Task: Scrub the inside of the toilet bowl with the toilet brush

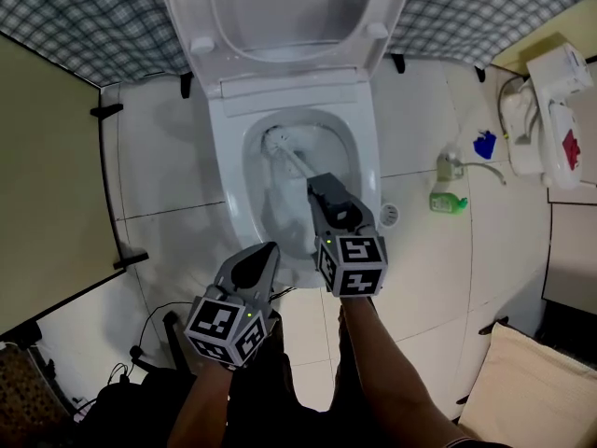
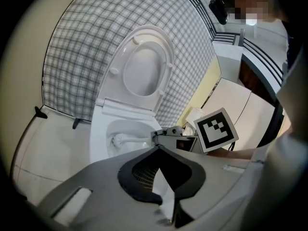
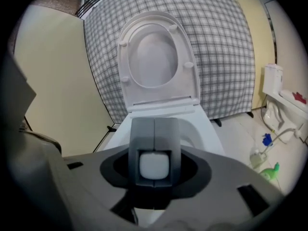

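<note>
We look down on the white toilet bowl [image 1: 250, 171], its seat [image 1: 216, 12] raised. Our right hand-held gripper [image 1: 319, 190] clamps the toilet brush [image 1: 287, 155], whose bristles are inside the bowl. Our left hand-held gripper [image 1: 269, 250] hovers closed and empty near the front rim.

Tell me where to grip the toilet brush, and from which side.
The handle's top end, from the front of the toilet bowl. The toilet brush slants down into it, head at the far side, so that end points toward you; the right gripper is shut on it there.
</note>
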The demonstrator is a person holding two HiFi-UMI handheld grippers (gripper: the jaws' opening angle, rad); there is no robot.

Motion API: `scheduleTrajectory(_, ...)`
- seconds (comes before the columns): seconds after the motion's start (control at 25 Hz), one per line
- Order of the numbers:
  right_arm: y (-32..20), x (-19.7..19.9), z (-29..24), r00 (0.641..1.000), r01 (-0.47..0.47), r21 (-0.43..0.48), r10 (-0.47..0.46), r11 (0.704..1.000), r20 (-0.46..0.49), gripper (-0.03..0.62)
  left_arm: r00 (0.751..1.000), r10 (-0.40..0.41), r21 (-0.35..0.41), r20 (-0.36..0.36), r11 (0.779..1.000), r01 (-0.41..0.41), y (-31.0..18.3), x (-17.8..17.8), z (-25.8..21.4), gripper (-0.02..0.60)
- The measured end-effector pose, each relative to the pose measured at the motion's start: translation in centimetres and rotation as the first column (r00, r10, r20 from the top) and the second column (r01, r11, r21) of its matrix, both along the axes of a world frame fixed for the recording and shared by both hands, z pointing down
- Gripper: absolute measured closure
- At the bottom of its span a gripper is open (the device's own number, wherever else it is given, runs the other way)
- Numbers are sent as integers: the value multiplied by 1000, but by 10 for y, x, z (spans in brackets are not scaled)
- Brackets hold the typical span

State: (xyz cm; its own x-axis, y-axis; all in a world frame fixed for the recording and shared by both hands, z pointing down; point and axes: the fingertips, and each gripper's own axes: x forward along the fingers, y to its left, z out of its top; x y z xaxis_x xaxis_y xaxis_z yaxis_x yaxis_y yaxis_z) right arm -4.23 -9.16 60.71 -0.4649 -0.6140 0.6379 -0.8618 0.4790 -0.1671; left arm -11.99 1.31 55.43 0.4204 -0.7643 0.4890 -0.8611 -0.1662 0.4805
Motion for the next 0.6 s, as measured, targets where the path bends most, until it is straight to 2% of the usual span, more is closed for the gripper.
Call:
scheduleTrajectory(0.24,-14,50,3,993,-46,25,49,999,-104,410,1000,9,-20,-5,1000,-9,0,4,9,572)
scheduleTrajectory(0.6,21,89,3,974,-99,-68,82,993,-212,410,1000,9,10,-24,1000,-8,-6,10,-15,572)
